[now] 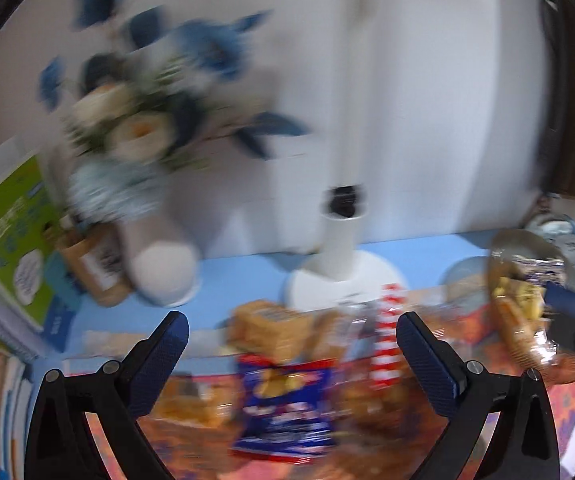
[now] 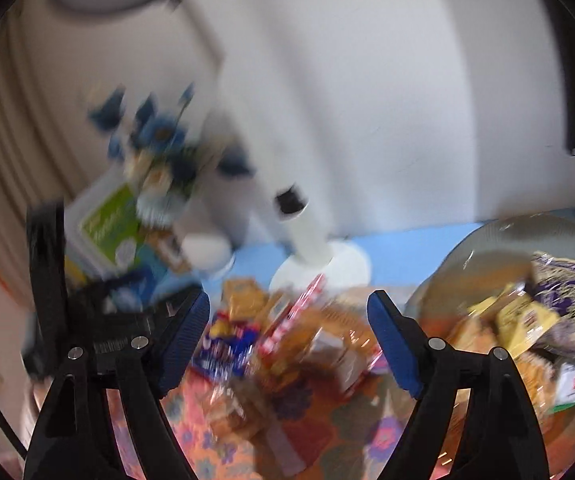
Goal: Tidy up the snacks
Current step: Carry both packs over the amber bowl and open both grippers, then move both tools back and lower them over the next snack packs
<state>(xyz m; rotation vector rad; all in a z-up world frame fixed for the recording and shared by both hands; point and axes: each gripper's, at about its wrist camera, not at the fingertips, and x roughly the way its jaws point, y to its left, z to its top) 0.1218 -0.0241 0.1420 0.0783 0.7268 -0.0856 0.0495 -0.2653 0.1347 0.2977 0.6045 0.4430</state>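
Observation:
Both views are motion-blurred. A pile of snack packets lies on a floral orange cloth [image 2: 319, 420]: a blue chip bag [image 1: 283, 408], also in the right wrist view [image 2: 223, 348], a box of tan crackers [image 1: 267, 328], and a red-and-white striped packet [image 1: 387, 340]. A clear bowl [image 2: 499, 236] at the right holds several packets, among them a purple-and-white bag [image 2: 567, 292]. My left gripper [image 1: 291, 344] is open and empty above the pile. My right gripper [image 2: 287, 316] is open and empty, just left of the bowl. The bowl also shows in the left wrist view [image 1: 527, 248].
A white lamp base [image 1: 343, 280] and post stand behind the pile on a light blue tabletop [image 1: 247, 276]. At the back left are a vase of blue and white flowers [image 1: 139, 128], a brown jar [image 1: 95, 268] and a green spiral book [image 1: 11, 240]. A white wall is behind.

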